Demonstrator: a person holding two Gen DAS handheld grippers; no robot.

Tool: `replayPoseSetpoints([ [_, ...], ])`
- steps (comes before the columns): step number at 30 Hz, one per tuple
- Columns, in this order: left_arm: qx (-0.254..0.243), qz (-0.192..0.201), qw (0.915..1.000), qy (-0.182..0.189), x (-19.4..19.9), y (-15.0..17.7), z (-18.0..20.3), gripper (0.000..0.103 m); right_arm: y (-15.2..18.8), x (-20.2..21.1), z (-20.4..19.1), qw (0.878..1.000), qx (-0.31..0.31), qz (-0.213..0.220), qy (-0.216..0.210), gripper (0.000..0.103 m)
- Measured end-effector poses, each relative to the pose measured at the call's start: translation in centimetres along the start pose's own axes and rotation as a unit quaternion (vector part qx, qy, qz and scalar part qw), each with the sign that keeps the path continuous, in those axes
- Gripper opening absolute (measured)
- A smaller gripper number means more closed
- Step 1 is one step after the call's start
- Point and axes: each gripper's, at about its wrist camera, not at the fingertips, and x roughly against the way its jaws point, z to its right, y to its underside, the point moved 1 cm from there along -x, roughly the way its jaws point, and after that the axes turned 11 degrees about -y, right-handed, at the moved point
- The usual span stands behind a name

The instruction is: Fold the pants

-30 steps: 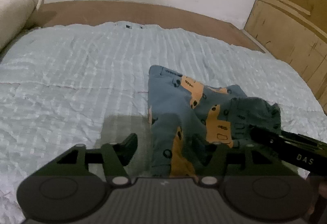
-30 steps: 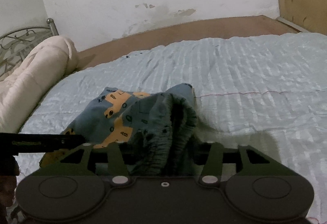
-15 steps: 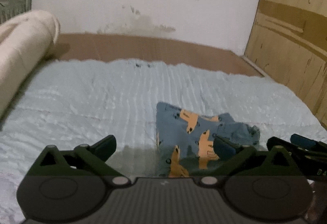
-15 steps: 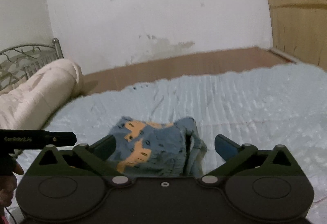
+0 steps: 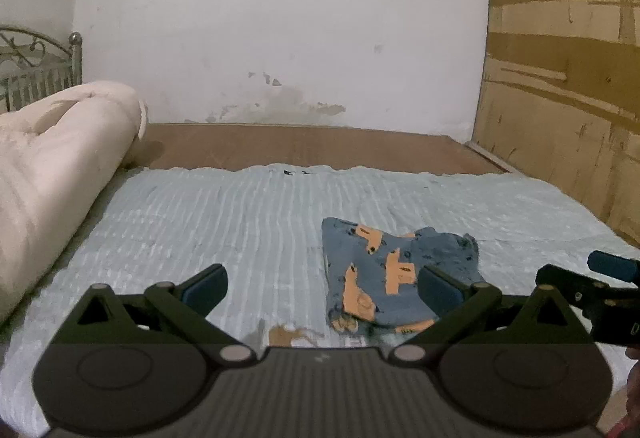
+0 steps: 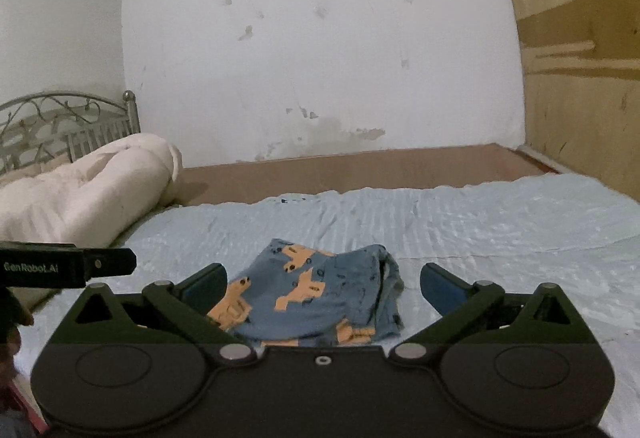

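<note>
Blue pants [image 6: 320,294] with orange vehicles (perhaps cars) on pale-blue ribbed bedspread [image 6: 480,230].

There is one pair of pants [image 6: 316,294], blue with orange cars, folded into one small pile. It lies on the bed just past the jaws of the right gripper [image 6: 322,284], which stand wide apart and touch nothing.

There are two grippers. The left gripper [image 5: 322,284] also has its jaws wide apart, and the pants sit past its right jaw.

There is one light blue bed cover [image 5: 220,222]. There is one rolled cream blanket [image 5: 52,162], far off to the left of the jaws.
</note>
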Motion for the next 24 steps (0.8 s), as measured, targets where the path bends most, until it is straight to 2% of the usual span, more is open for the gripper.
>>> replayPoseSetpoints([
  [10, 0.003, 0.014, 0.9998, -0.015, 3.3, 4.3, -1.2, 0.103, 4.1, 4.2, -2.6, 1.0, 0.014, -0.015, 0.008, 0.102],
  [16, 0.004, -0.005, 0.9998, -0.018, 3.2, 5.9, -1.5, 0.103, 5.4, 4.6, -2.5, 1.0, 0.002, -0.024, 0.012, 0.102],
  [24, -0.002, -0.017, 0.9997, -0.017, 2.5, 6.4, -1.4, 0.103, 5.7, 4.1, -2.2, 0.999, -0.003, -0.034, 0.015, 0.102],
])
